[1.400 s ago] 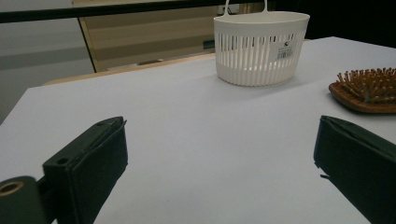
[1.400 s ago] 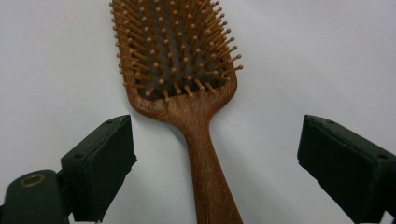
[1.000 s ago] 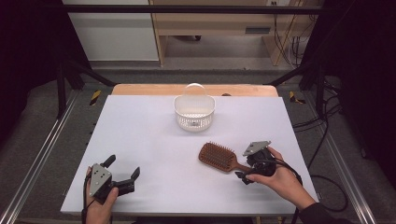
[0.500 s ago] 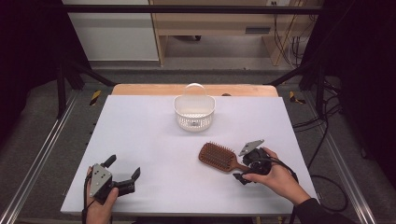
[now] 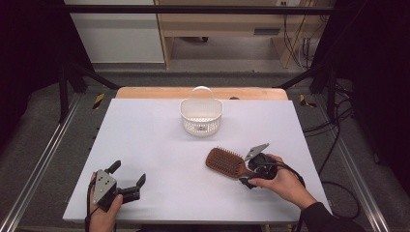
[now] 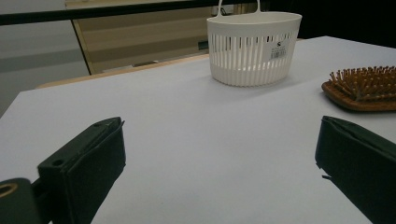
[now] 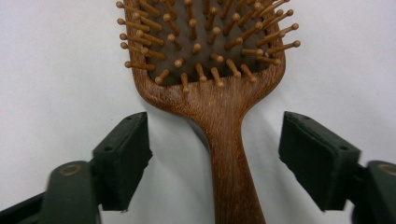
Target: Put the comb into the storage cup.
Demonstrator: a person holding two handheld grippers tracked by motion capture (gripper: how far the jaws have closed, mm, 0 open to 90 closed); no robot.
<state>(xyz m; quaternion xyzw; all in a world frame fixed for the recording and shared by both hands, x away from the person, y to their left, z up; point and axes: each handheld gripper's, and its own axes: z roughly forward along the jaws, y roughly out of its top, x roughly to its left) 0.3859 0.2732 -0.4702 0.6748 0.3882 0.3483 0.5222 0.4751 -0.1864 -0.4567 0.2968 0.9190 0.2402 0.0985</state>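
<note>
Our right claw (image 7: 212,158) has dropped low over the white worktop (image 5: 154,145) since a second ago, its grey plate now tipped up, and its jaws stand wide apart on either side of the wooden hairbrush (image 7: 210,70) handle, gripping nothing yet. We judge this a grasp being lined up: the handle lies between the pads with clear gaps on both sides. The brush lies bristles up at the worktop's right, unmoved. Our left claw (image 5: 126,180) rests at the near left corner, equally wide open and empty, as before. The white slotted basket (image 5: 201,116) stands near the far edge, well apart from the brush; we see nothing inside it.
</note>
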